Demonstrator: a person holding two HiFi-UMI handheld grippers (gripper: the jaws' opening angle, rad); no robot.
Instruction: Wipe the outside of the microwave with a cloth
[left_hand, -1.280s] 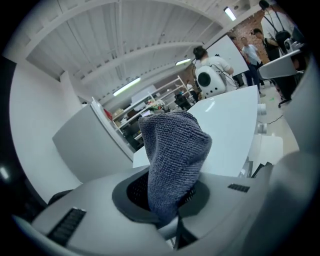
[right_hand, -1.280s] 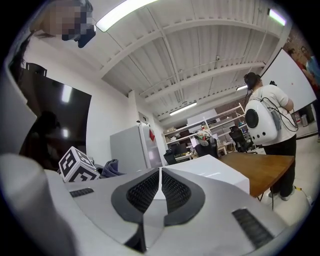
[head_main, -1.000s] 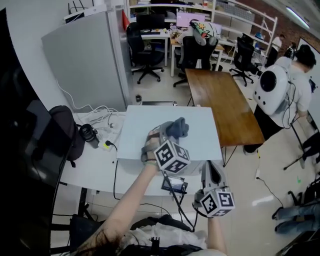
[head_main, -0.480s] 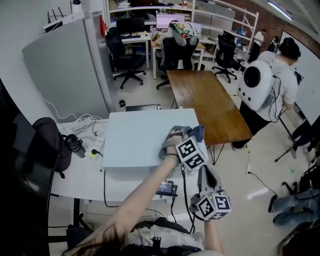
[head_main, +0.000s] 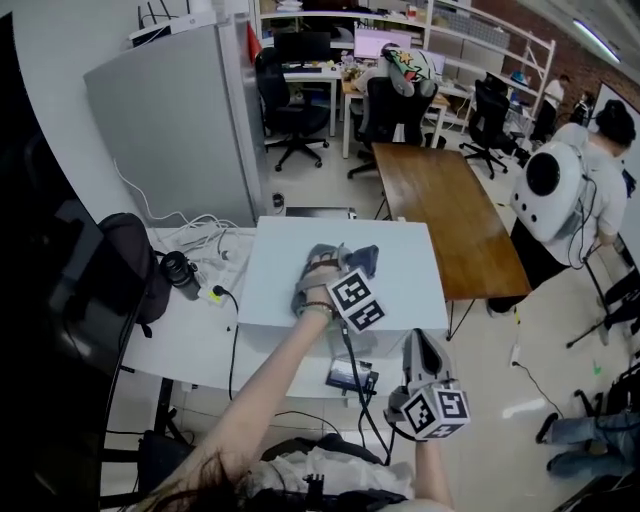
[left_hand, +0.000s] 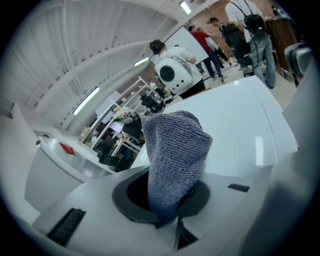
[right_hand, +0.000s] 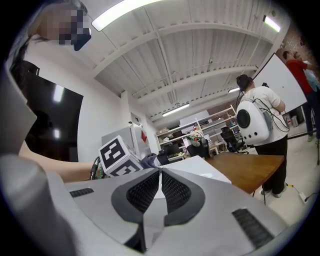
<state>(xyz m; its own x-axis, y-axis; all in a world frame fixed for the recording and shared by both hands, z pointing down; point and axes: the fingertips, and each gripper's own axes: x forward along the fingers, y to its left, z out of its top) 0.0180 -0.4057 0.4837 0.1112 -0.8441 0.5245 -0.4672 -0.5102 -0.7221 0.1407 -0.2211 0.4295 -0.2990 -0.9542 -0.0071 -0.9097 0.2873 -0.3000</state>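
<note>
My left tongs clamp the cloth, its bunched end over the middle of the microwave top, ready to wipe. Right tongs closed, empty, kept clear off the near right corner.

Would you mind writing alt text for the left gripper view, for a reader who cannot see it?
The left gripper is shut on a grey-blue cloth, whose end stands up in front of the white top of the microwave. Beyond, a person with a white backpack stands.
</note>
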